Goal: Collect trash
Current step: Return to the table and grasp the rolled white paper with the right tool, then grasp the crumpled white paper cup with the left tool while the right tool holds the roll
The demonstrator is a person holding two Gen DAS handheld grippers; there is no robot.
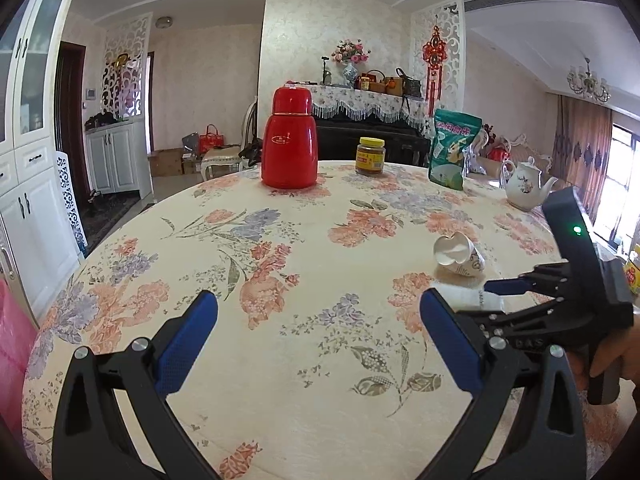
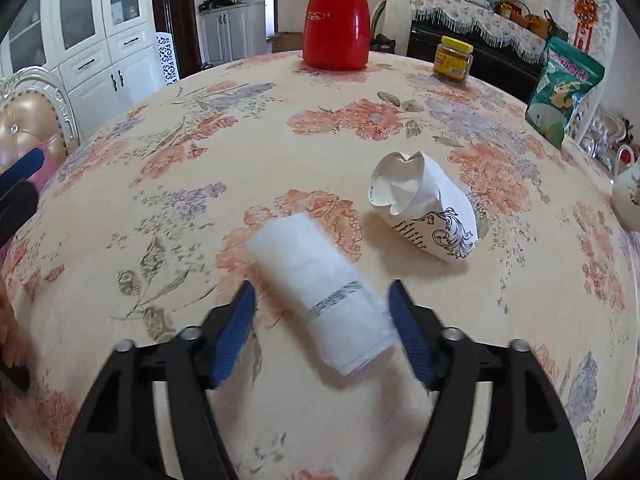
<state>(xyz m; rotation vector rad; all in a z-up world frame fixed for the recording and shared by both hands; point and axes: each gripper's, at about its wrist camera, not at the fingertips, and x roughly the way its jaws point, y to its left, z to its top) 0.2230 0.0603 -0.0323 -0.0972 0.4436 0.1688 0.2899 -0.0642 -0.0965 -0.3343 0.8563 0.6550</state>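
Left gripper hovers low over the table, jaws spread wide, nothing between the blue pads, only floral cloth under them. A pink bag edge shows at the far left of the left wrist view.

Back row on the table, left to right: red thermos, upright; yellow-lidded jar; green snack pouch, standing; white teapot near the right edge.

Trash sits mid-right on the table. The rolled white paper lies on its side, running diagonally, its near end between the right gripper pads. The right pad looks to be at the roll's edge, the left pad stands clear with cloth visible in the gap, so the jaws are released, not clamped (contact on the right side is hard to call through the blur). The roll rests on the table, not lifted.

Just right of it and beyond, apart from the roll, the crushed paper cup lies on its side, mouth caved in, black scroll print facing the camera. Untouched by either gripper.

In the left wrist view the right gripper comes in from the right edge, a hand on its handle.
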